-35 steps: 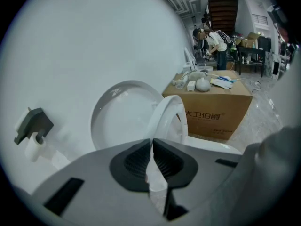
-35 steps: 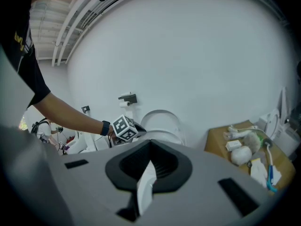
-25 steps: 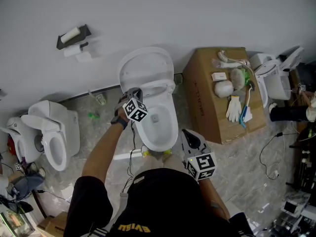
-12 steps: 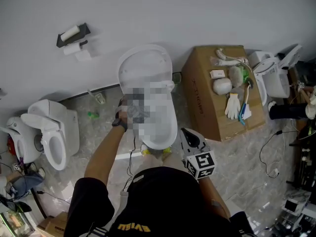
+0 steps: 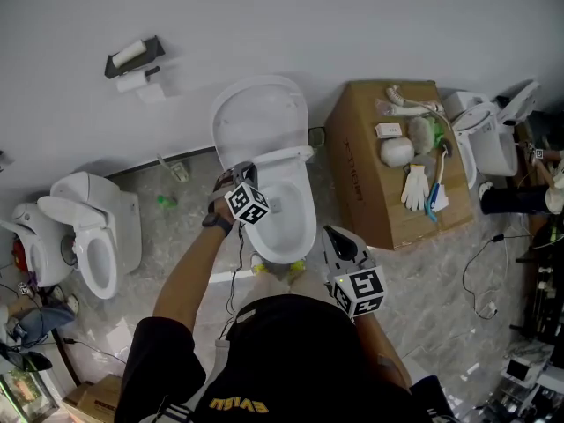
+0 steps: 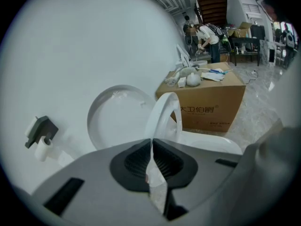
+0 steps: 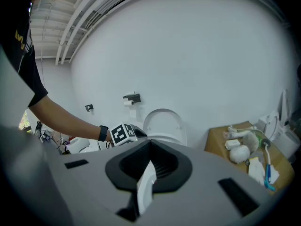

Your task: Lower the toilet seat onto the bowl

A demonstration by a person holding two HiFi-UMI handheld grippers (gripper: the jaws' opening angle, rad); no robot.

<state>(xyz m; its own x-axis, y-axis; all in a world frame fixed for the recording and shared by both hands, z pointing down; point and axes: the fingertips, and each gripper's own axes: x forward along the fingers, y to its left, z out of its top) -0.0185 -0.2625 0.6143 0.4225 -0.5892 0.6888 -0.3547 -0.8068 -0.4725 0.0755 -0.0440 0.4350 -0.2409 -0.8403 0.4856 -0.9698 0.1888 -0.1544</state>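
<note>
White toilet seat (image 6: 162,113) tilts just beyond left gripper (image 6: 151,142).

Left tool (image 5: 242,169), right tool (image 5: 335,235): jaws together

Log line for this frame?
step: lower toilet seat | left gripper: shut on its rim | seat: tilted partway, not on bowl | right gripper: shut, empty | lid: upright

Glossy smooth plastic toilet seat (image 6: 162,112), matt cardboard box (image 5: 352,183), polished stone floor (image 5: 176,236)
</note>
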